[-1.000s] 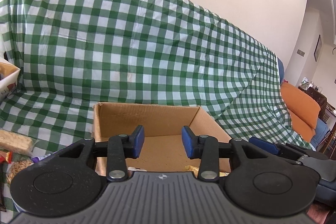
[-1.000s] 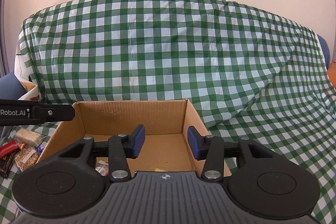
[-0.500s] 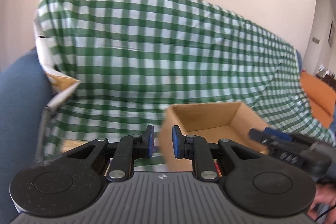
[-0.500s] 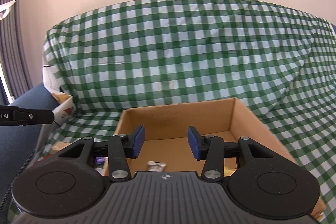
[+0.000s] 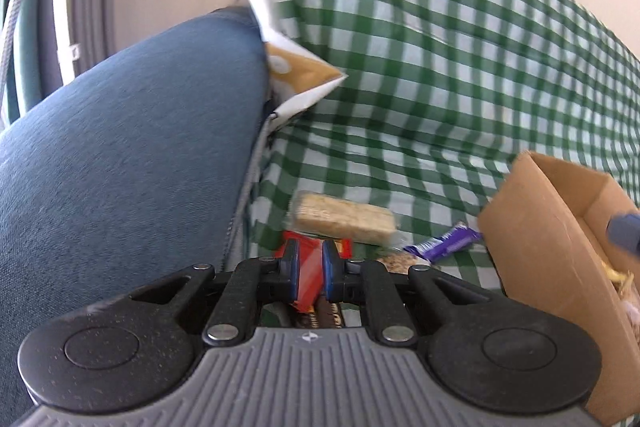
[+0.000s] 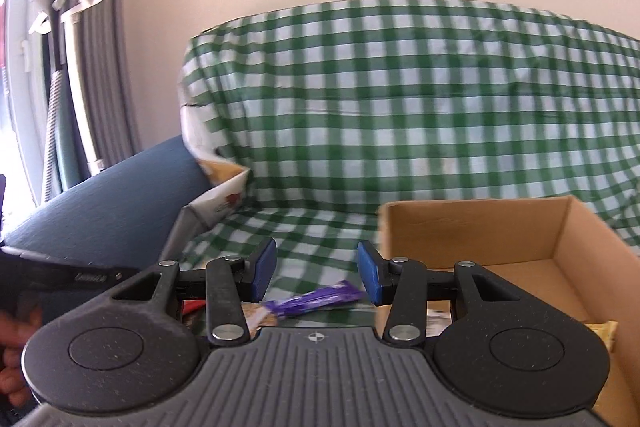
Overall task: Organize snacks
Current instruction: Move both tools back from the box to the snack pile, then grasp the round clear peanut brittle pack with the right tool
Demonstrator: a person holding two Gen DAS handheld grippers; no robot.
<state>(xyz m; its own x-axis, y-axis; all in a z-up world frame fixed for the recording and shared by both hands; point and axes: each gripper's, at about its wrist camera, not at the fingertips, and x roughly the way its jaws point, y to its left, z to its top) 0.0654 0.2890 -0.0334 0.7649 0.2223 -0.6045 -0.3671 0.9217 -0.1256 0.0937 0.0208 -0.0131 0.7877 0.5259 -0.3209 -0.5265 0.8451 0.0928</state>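
The left gripper [image 5: 309,274] is seen low over the checked cloth [image 5: 460,75], its blue pads drawn close on either side of a red snack packet [image 5: 308,277]; whether the packet is actually pinched or merely framed cannot be told, since the pads look to touch its edges but the view is blurred. The packet's long axis is judged to run forward and away from the gripper, roughly along the fingers, so a grasp across its narrow width is favoured. Just beyond it a pale oat bar [image 5: 344,219] lies crosswise, and a purple wrapper [image 5: 444,247] lies to the right, near the cardboard box [image 5: 552,223].

The right gripper [image 6: 316,275] is held with its jaws spread wide and nothing between them; the purple wrapper [image 6: 316,301] is seen directly ahead and below, its long axis lying across the gap, with the cardboard box [image 6: 480,227] immediately to the right.

The red packet is reckoned the left hand's, being directly under it; the purple wrapper is nearer the right; the box lies rightward of both
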